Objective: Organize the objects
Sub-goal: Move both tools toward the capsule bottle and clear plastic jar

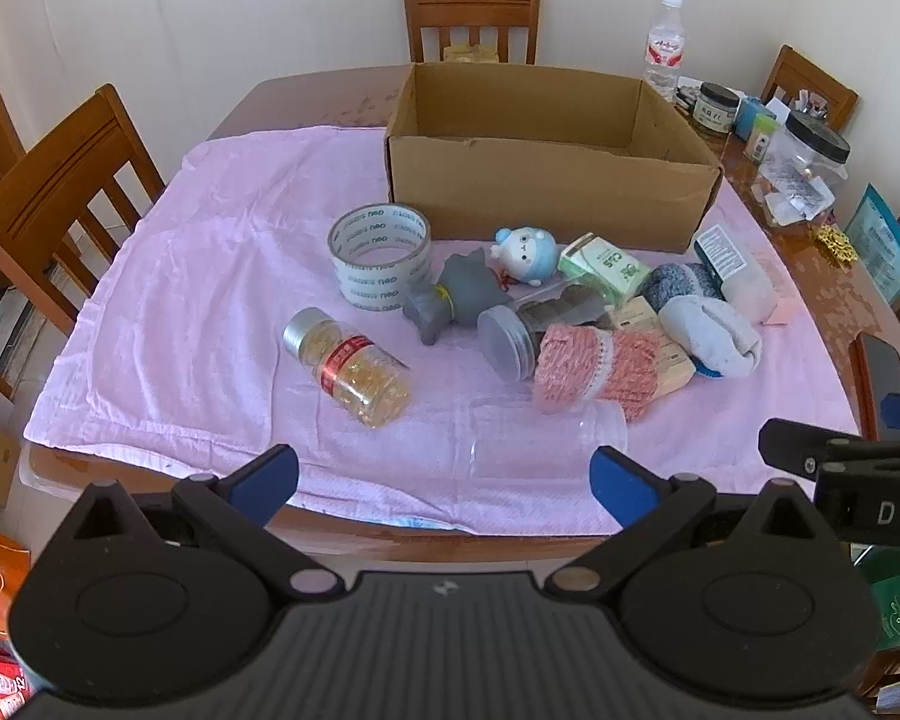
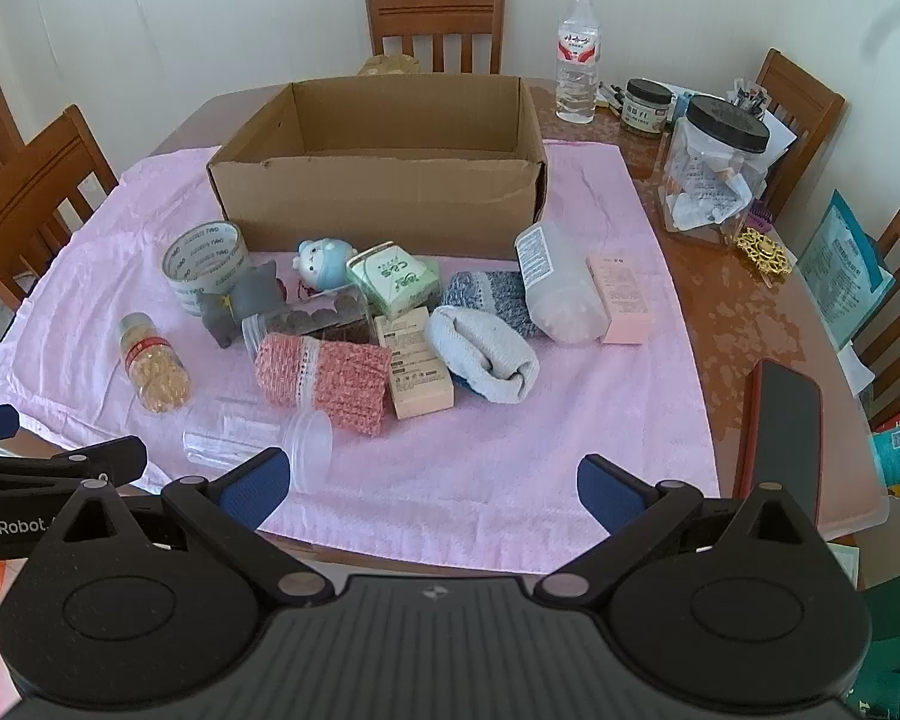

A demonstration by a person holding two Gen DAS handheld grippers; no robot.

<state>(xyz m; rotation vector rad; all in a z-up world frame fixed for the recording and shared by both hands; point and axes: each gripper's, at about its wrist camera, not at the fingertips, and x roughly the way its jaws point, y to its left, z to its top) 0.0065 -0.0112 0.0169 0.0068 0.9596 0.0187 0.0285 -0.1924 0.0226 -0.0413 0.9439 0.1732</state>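
Note:
An open cardboard box (image 1: 546, 192) (image 2: 378, 204) stands at the back of a pink towel (image 1: 210, 276) (image 2: 510, 456). In front of it lies a heap: a tape roll (image 1: 381, 255) (image 2: 205, 264), a grey toy (image 1: 456, 300) (image 2: 240, 300), a blue-capped plush (image 1: 525, 255) (image 2: 323, 263), a green tissue pack (image 1: 603, 267) (image 2: 393, 279), pink knit cloth (image 1: 594, 369) (image 2: 324, 381), a white sock (image 1: 708, 333) (image 2: 483, 354), a pill bottle (image 1: 348, 366) (image 2: 153, 369) and a clear jar (image 1: 540, 438) (image 2: 258, 435). My left gripper (image 1: 444, 480) and right gripper (image 2: 429, 489) hover open at the near edge, holding nothing.
Wooden chairs (image 1: 471, 18) (image 2: 30, 192) surround the table. On the bare right side stand a water bottle (image 2: 577, 54), a black-lidded plastic jar (image 2: 714, 168) and small jars. A dark phone (image 2: 786, 426) lies near the right edge. Bags sit on the floor.

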